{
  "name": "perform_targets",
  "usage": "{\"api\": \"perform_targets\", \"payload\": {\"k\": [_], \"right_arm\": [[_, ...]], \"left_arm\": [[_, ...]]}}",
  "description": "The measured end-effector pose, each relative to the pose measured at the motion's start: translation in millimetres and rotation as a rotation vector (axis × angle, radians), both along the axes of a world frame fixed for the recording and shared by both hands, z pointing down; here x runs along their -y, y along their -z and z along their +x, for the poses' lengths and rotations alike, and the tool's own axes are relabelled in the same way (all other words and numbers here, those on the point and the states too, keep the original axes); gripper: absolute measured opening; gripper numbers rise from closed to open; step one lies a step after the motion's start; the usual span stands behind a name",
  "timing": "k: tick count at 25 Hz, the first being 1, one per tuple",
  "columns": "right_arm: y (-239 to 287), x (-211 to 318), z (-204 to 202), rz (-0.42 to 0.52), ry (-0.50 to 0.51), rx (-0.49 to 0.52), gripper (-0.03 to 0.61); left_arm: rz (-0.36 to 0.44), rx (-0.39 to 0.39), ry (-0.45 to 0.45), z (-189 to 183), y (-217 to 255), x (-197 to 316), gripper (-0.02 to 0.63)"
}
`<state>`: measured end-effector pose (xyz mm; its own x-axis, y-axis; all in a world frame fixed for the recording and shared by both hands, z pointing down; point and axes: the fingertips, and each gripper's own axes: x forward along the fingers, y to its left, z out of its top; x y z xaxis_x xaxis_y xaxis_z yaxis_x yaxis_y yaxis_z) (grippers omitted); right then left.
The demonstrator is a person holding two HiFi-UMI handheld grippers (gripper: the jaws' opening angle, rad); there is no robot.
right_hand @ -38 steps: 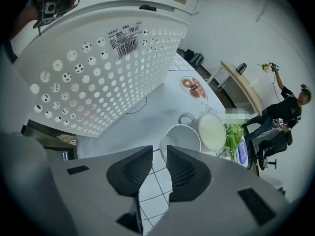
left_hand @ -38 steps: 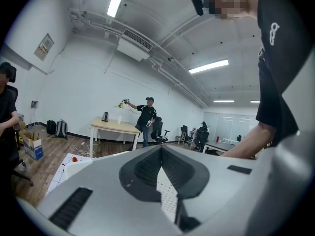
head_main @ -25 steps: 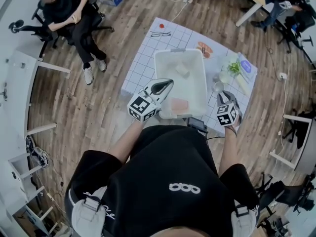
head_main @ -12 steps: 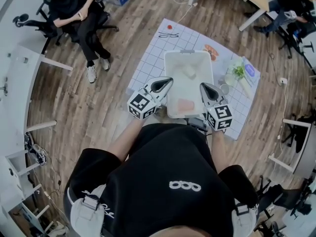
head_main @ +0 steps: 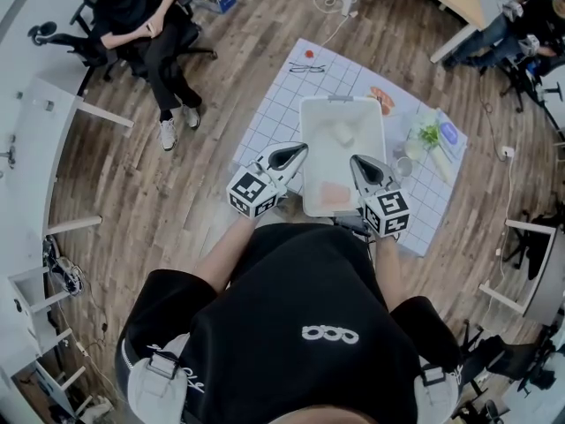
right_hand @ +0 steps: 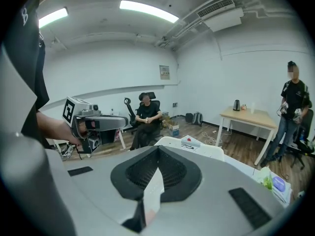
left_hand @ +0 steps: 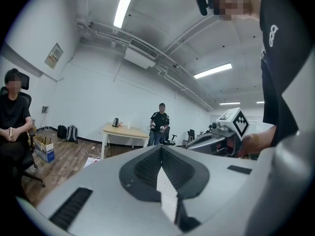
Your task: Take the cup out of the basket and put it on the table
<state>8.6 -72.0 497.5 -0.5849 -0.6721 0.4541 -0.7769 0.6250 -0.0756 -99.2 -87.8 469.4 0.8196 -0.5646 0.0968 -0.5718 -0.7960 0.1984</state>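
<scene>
Cup stands on the checked cover of the table, just outside the right wall of the basket and apart from both grippers. Left gripper: jaws together, nothing between them. Right gripper: the same, empty, at the basket's near right corner. Judgement: removal and placing look done, and only pulling back is left. The cup is small in view, so upright is likely but not certain.
</scene>
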Motion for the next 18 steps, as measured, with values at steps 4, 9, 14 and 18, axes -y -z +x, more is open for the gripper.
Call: {"api": "perform_targets", "payload": {"k": [4,9,14,18], "right_arm": [[-4.4,0.4,6.4,-0.015,-0.005,-0.012,0.023],[-14.8,2.4,17.0,-0.048,-0.03,-0.019,0.023],[-37.4,15.4,25.3,-0.098,-0.051,-0.074,0.025],[-64.8,34.5,23.1,-0.137,-0.026,-0.179,0.026]], "left_arm": [[-0.004,-0.008,0.025,-5.6,-0.2,3.2,0.008],[-0.01,-0.003,0.012,-6.0,-2.7,1.4,0.008],[-0.015,-0.027,0.008,-4.8,-1.4,0.4,0.008],[-0.029,-0.024,0.015,-6.7,-6.7,0.8,0.008]]}}
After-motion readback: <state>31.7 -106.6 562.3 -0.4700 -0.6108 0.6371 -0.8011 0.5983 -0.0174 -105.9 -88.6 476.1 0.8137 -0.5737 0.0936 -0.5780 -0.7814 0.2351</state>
